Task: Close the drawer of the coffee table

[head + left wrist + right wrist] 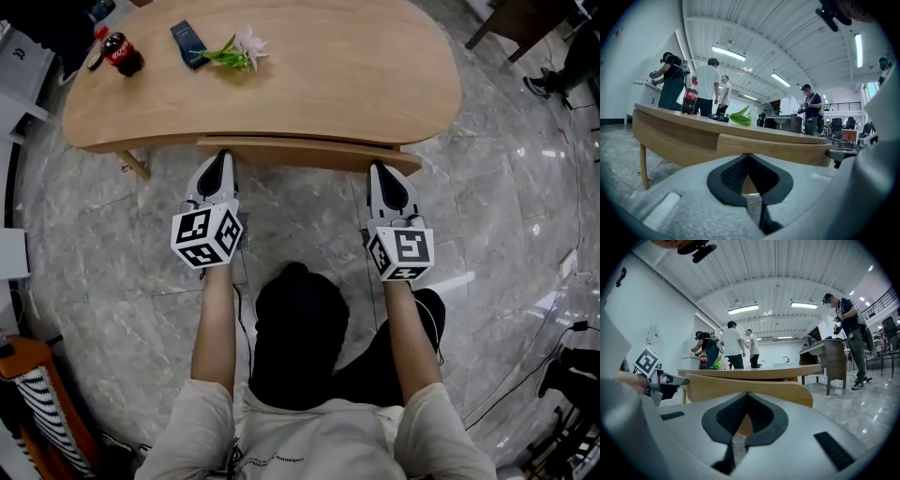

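No text can be read for certain: the bottle (122, 53) at the table's (356, 84) far left corner carries a red label (115, 51) with white script too small to make out.

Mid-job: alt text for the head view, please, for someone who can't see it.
Seen from above, the left gripper and right gripper, both shut, point at the slightly open drawer front of a wooden coffee table, one near each end. A cola bottle, a dark box and a flower sit on the tabletop's far left.
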`<move>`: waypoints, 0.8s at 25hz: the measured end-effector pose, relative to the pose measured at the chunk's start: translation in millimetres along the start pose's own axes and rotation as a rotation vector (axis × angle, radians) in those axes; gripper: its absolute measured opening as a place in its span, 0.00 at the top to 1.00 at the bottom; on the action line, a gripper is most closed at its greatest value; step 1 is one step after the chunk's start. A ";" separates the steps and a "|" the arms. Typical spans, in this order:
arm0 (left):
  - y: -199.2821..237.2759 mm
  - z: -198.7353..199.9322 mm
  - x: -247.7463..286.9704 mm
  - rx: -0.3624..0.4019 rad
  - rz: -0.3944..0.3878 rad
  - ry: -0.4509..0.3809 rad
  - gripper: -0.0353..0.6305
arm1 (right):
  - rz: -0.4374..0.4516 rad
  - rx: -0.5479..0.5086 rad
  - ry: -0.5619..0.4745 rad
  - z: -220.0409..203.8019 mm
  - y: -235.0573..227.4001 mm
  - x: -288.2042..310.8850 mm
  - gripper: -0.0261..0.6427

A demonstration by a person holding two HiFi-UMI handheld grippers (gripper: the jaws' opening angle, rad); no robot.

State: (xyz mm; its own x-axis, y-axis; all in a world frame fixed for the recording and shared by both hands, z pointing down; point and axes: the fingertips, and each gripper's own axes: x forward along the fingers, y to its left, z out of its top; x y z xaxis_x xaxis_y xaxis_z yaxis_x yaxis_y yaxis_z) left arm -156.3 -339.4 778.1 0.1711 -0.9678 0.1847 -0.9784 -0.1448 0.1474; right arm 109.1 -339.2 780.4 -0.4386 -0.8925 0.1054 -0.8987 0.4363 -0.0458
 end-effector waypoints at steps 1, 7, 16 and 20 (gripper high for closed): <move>0.1 0.1 1.5 -0.002 0.000 0.001 0.93 | -0.001 0.000 0.000 0.2 -0.8 1.2 0.94; 1.4 -0.6 6.7 -0.016 -0.004 -0.007 0.93 | 0.001 -0.010 -0.005 0.3 -2.5 6.1 0.94; 3.6 2.2 17.1 -0.020 -0.001 -0.010 0.93 | -0.005 -0.012 0.001 1.4 -6.8 15.8 0.94; 3.9 2.8 19.7 -0.027 0.000 -0.016 0.93 | -0.009 -0.011 0.004 1.9 -7.9 18.4 0.94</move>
State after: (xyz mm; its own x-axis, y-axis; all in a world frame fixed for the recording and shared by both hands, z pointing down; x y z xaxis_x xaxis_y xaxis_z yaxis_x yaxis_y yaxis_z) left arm -157.1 -359.6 779.7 0.1691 -0.9710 0.1692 -0.9749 -0.1396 0.1734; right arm 108.2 -359.3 780.8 -0.4309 -0.8957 0.1094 -0.9023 0.4299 -0.0338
